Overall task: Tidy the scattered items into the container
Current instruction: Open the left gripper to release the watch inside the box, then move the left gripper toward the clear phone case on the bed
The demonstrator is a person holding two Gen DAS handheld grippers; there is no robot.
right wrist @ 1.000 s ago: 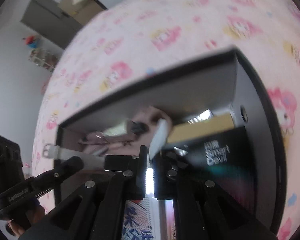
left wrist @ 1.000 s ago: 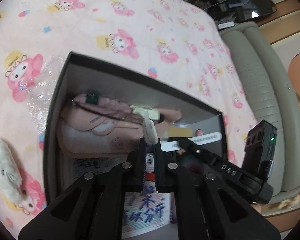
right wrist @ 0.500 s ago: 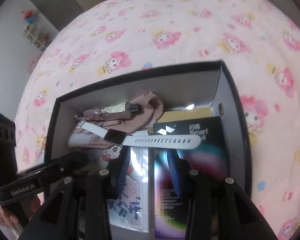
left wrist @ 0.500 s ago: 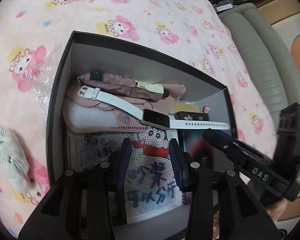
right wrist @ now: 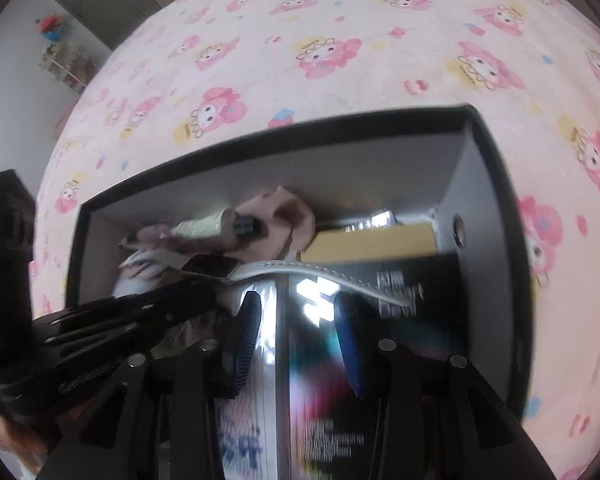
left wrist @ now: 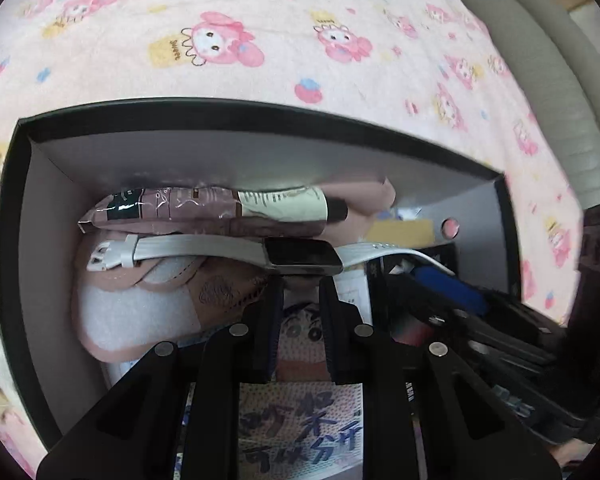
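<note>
bedspread (left wrist: 260,20): pink, printed with cartoon rabbits, spread under everything.
box (left wrist: 236,106): black, open-topped, grey inside, resting on the bedspread.
black carton (right wrist: 416,288): lies flat in the right half of the box, a yellow packet just behind it.
booklet (left wrist: 300,432): cartoon cover, flat on the box floor.
pink pad (left wrist: 140,312): white patch on top, left side of the box.
tube (left wrist: 220,210): lies along the far wall.
watch (left wrist: 300,254): white strap, dark face, lies inside the box across the pink pad and the black carton.
left gripper (left wrist: 300,292): jaws closing, nothing between them, tips just short of the watch face.
right gripper (right wrist: 296,312): jaws parted, released, above the carton near the strap end.
</note>
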